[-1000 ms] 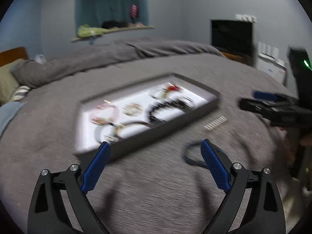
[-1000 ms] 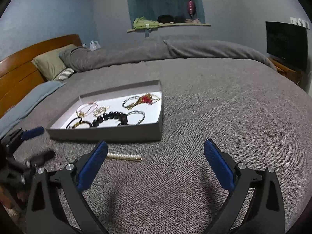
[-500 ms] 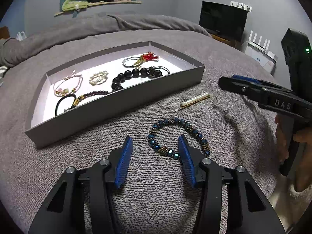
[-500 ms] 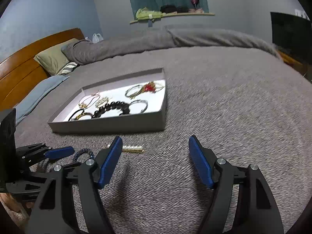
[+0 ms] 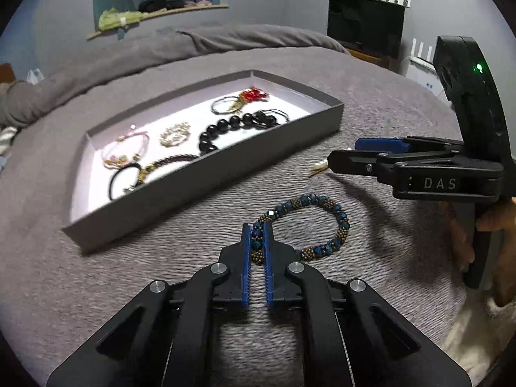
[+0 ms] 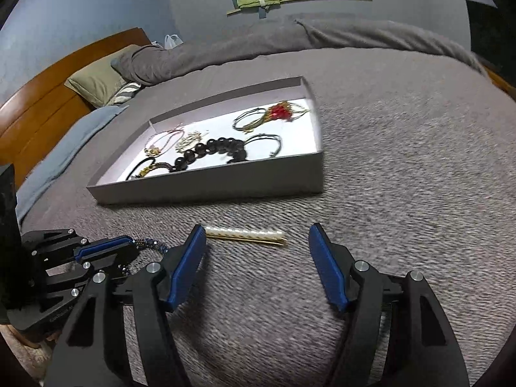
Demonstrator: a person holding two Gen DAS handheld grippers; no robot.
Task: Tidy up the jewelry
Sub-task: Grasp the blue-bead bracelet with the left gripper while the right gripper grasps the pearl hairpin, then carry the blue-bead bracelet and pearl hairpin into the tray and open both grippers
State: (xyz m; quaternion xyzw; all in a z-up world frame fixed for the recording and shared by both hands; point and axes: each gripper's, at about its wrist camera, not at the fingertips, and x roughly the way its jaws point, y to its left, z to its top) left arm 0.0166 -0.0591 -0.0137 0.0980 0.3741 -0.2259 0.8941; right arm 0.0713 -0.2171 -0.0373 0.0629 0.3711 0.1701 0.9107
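Left gripper (image 5: pixel 257 242) jaws grip the blue bracelet (image 5: pixel 322 222); lift slowly. Right gripper (image 6: pixel 258 251) jaws, closing, stand short of the pearl clip (image 6: pixel 245 235).

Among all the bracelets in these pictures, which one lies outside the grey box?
The blue-and-bronze beaded bracelet, on the grey bedspread in front of the box. The left gripper pinches it; the other bracelets all lie inside the box.

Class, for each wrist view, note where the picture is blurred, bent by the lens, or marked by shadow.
Left wrist view: fisheye bends the tray edges; the blue beaded bracelet is sharp; a soft shadow lies under the right gripper. Right wrist view: motion blur smears the pearl hair clip and bedspread; corners vignette black.
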